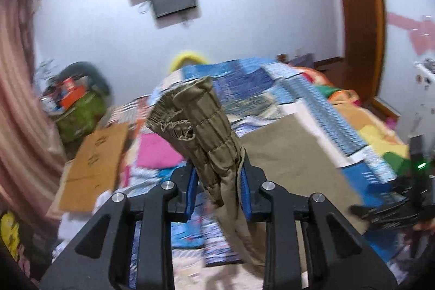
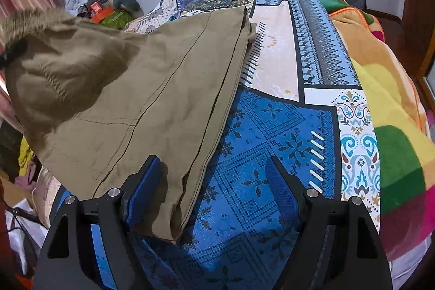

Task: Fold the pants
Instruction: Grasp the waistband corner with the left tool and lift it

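Khaki pants (image 1: 206,127), elastic waistband bunched, sit clamped in left tongs (image 1: 217,181); right tongs (image 2: 214,189) gape over patterned bedspread (image 2: 258,140).

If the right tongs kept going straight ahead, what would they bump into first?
Probably the blue patterned bedspread: the open right tongs point down at it. The khaki pants edge lies just inside the left finger, so depth is uncertain.
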